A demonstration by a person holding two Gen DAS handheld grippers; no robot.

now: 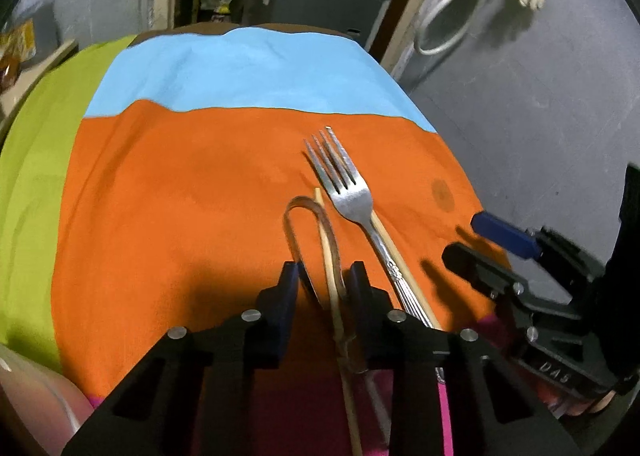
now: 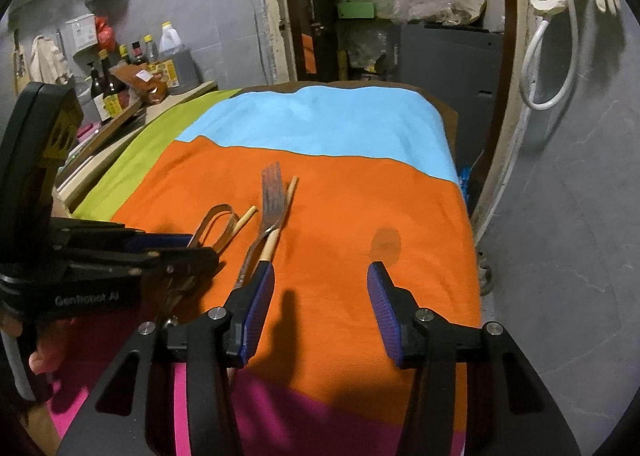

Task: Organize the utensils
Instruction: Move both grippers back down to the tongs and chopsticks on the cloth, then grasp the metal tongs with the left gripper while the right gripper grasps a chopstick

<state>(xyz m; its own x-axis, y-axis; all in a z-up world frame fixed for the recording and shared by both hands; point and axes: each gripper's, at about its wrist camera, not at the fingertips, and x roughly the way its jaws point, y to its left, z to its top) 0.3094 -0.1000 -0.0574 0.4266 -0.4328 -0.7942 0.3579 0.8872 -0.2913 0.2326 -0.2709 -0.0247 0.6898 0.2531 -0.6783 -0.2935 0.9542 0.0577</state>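
**Item: utensil group on patchwork cloth (image 1: 180, 196), orange panel.**

- Fork (image 1: 352, 200): bright metal, four tines, patterned handle. In the left wrist view its long axis runs from about 5 o'clock, handle end, to 11 o'clock, tines away from the grippers. It rests on one chopstick.
- Chopstick under fork (image 1: 384, 236): pale wood, nearly parallel to the fork, touching it.
- Second chopstick (image 1: 329, 256): pale wood, running 6 to 12 o'clock straight between the left fingers.
- Looped metal piece (image 1: 296, 208): possibly a spoon bowl; the chopstick crosses it.

**Left gripper (image 1: 324, 284):** fingers drawn close around the second chopstick and the near end of the loop. Both items lie in the narrow gap; whether the pads actually press cannot be told.

**Right gripper (image 2: 320, 312):** fingers spread, nothing between them. The fork handle and its chopstick lie just outside the left finger, leading away towards 11 o'clock.

**Judgement:** the right hand is nearer the fork pair. The likely next move is to shift towards 9 o'clock so the handle sits in the gap. The pair may roll apart.
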